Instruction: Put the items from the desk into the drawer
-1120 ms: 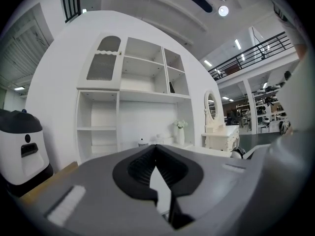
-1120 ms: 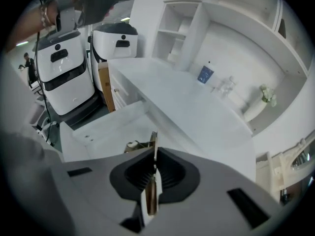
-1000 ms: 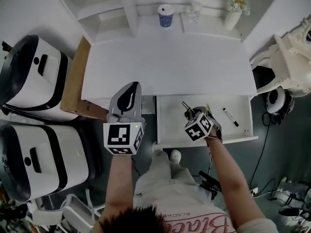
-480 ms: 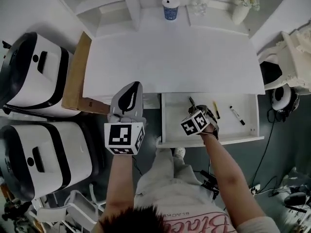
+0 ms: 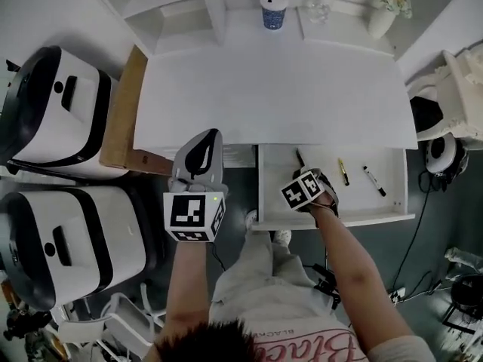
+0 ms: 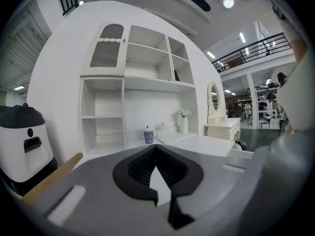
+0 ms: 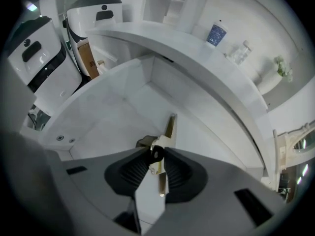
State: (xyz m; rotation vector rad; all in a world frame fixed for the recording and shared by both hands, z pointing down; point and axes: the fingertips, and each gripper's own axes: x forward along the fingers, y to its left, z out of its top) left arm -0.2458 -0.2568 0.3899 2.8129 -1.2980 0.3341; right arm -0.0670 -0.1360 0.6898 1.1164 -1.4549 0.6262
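Observation:
The white drawer (image 5: 332,220) stands pulled out under the white desk (image 5: 272,96). My right gripper (image 5: 308,178) points steeply down into the drawer's left part. A dark pen with gold trim (image 7: 166,132) lies between its fingertips, and its far end shows past the marker cube (image 5: 299,157). The jaws have just been opening and stand slightly apart around the pen (image 7: 156,154). A gold pen (image 5: 343,172) and a black-and-white marker (image 5: 373,181) lie further right in the drawer. My left gripper (image 5: 205,136) hovers left of the drawer, shut and empty (image 6: 156,146).
A blue cup (image 5: 274,12), a glass jar (image 5: 321,4) and a vase of flowers (image 5: 383,17) stand at the desk's back. Two white appliances (image 5: 53,104) (image 5: 68,240) and a wooden board (image 5: 124,108) are at the left, a white dresser (image 5: 460,89) at the right.
My right gripper has sunk deeper into the drawer with the dark pen. The left gripper has stayed almost where it was.

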